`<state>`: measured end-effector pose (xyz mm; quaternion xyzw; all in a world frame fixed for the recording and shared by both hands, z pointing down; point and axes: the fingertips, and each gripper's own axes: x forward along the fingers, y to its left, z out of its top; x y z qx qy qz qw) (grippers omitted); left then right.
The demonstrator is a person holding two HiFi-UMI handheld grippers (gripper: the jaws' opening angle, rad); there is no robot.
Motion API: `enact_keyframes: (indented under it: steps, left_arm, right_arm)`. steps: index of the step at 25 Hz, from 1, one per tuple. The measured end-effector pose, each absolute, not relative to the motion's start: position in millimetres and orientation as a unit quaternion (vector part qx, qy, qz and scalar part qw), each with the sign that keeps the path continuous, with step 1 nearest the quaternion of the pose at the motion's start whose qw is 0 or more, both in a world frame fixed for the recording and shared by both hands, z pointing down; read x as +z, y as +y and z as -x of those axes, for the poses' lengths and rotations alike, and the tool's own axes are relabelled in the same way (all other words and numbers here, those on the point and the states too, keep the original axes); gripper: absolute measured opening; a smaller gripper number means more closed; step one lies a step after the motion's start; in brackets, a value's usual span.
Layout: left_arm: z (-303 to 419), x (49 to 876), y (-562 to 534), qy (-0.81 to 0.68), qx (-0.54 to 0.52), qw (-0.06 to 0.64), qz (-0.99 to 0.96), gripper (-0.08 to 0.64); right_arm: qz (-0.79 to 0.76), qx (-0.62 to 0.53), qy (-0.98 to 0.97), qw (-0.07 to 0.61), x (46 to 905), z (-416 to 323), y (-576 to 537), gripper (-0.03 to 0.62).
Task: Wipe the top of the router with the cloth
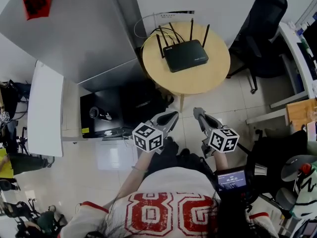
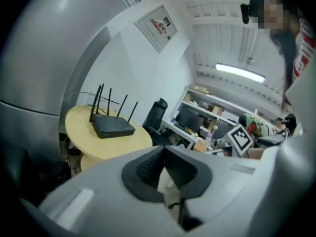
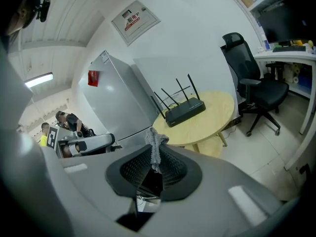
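Pale floor tiles and a white wall are seen around a round wooden table (image 1: 208, 76), on which the black router (image 1: 185, 55) is set near the wall side, antennas up and a thin cable looped behind it. Both grippers are held well apart from the table, low in front of the person. The right gripper (image 1: 199, 114) is clamped on a small tuft of grey cloth (image 3: 154, 144), which pokes just past the tips. The left gripper (image 1: 172, 115) is closed with nothing pinched between its pads. Since so little cloth is exposed, the router's top could be scraped by the hard jaw tips rather than wiped, or the cloth could be dragged out of the grip. The antennas could be snagged on the approach, and the light router could be pushed across the table if it is not steadied. The cloth is shown only in the right gripper view and cannot be made out in the head view. The router's place on the table and the gap to both grippers are shown best from the head. The right gripper's marker cube (image 2: 242, 138) and cluttered shelves are shown only in the left gripper view.
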<state>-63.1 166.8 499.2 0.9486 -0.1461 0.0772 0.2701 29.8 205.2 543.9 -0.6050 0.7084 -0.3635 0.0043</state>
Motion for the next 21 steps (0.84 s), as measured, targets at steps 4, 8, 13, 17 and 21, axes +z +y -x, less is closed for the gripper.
enact_keyframes:
  steps: [4,8,13,17,21]
  left_arm:
    - [53,495,183,-0.136,0.081,0.263,-0.952,0.0]
    - [57,494,185,-0.14,0.086,0.255,-0.953,0.0]
    - [65,493,179,-0.152,0.085,0.252,-0.952,0.0]
    - [69,494,179,-0.154,0.084,0.25,-0.952,0.0]
    - [76,494,175,-0.158,0.084,0.251,-0.951,0.0]
  right_arm:
    - [0.602,-0.363,0.711,0.005,546,-31,215,0.043]
    - [0.594,-0.359,0.72,0.011,545,-24,214,0.043]
    - [0.589,-0.36,0.724,0.011,546,-19,212,0.043]
    - [0.59,-0.358,0.724,0.012,547,-18,211,0.043]
    - [0.589,-0.357,0.725,0.012,545,-13,207,0.043]
